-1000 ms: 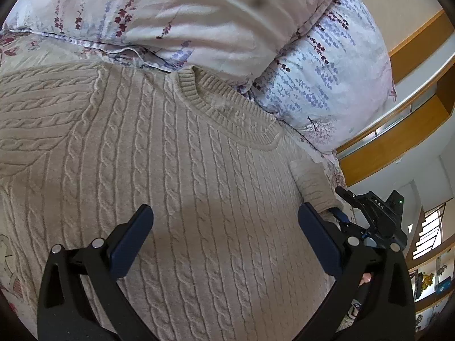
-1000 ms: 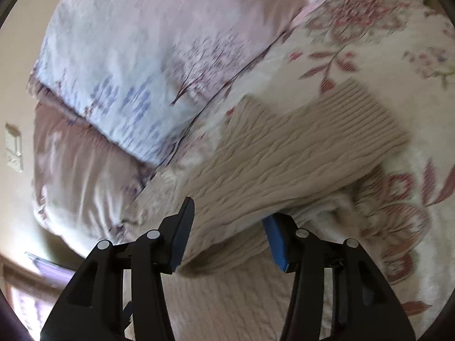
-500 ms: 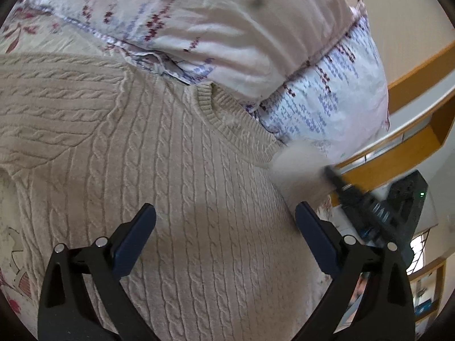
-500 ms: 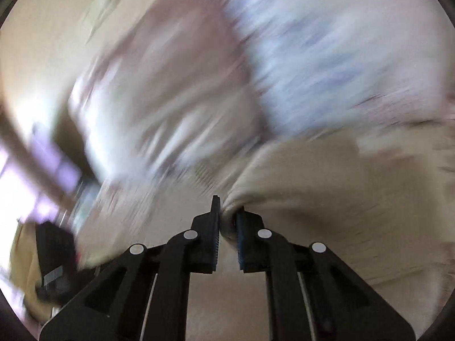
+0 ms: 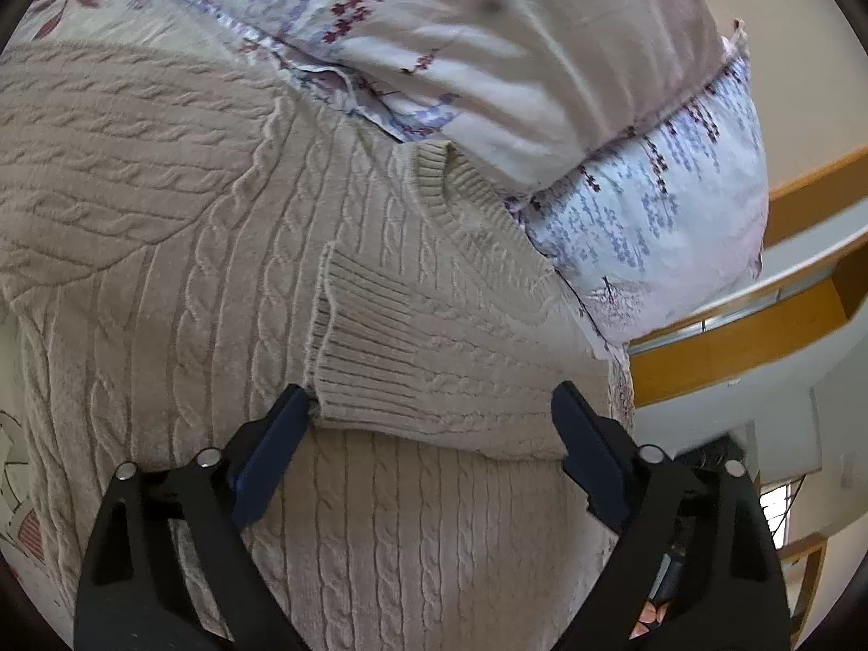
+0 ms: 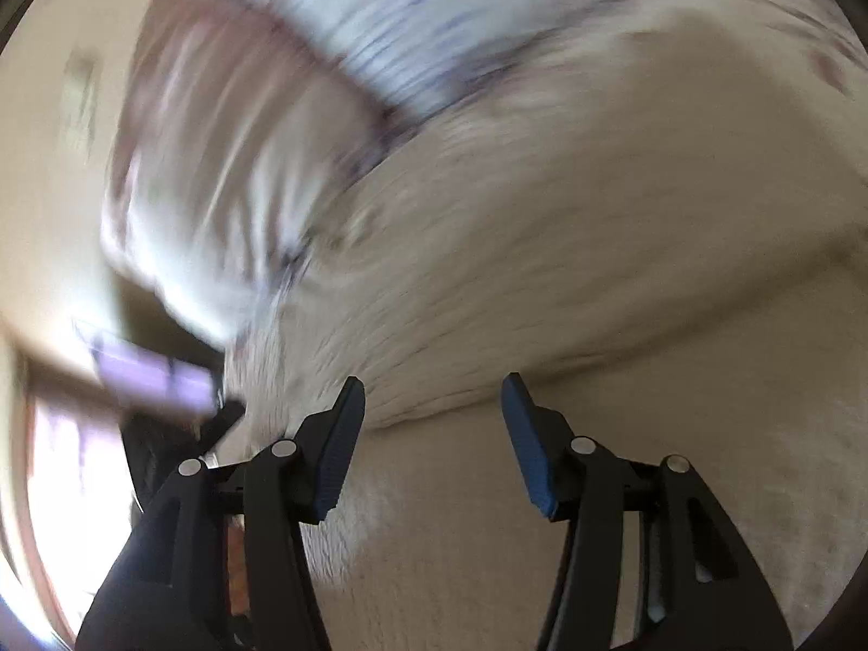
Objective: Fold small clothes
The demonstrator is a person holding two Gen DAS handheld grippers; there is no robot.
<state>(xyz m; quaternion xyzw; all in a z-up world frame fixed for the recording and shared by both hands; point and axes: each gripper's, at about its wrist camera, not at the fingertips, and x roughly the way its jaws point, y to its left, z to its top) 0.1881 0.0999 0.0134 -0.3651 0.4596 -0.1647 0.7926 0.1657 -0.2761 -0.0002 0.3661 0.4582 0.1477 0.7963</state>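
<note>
Beige cable-knit sweater (image 5: 336,380) lies flat on the bed beside the floral pillows (image 5: 569,87), one sleeve (image 5: 434,369) already folded across its chest; left gripper (image 5: 428,445) and right gripper (image 6: 434,434) have their jaws apart and pinch nothing, the left's having just narrowed and the right's just widened, so the other sleeve seems next.
</note>
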